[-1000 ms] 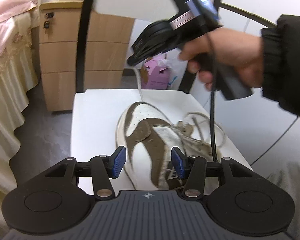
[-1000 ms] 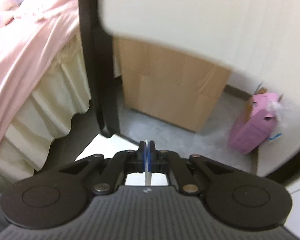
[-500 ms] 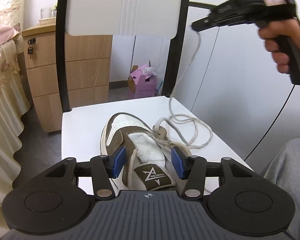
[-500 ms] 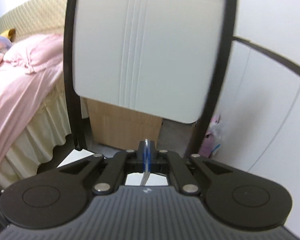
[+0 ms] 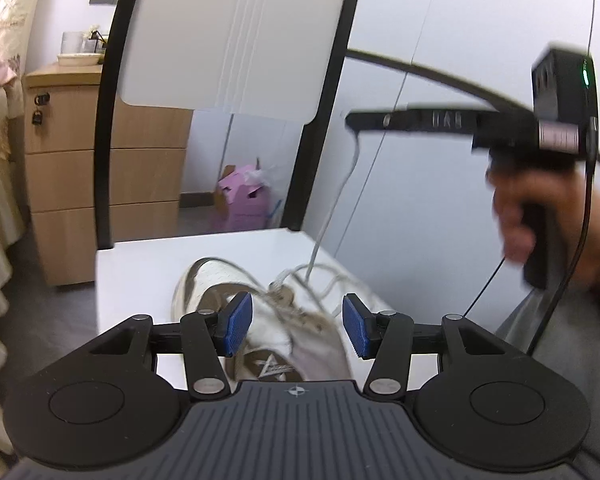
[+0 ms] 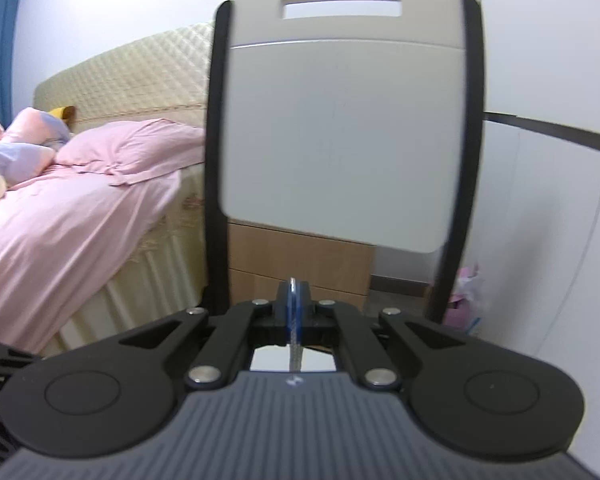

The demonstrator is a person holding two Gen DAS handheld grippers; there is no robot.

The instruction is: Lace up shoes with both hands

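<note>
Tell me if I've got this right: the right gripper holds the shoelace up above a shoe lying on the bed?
Not quite. The shoe lies on the white chair, not the bed, as the left wrist view shows. The right gripper does hold the shoelace up above it.

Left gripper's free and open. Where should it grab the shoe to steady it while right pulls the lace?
Probably the shoe across its collar beside the tongue, coming from above the heel end: the left gripper already straddles it there, clear of the lace that the right gripper holds.

Bright, even light; fisheye-bent edges, slight motion blur.
</note>
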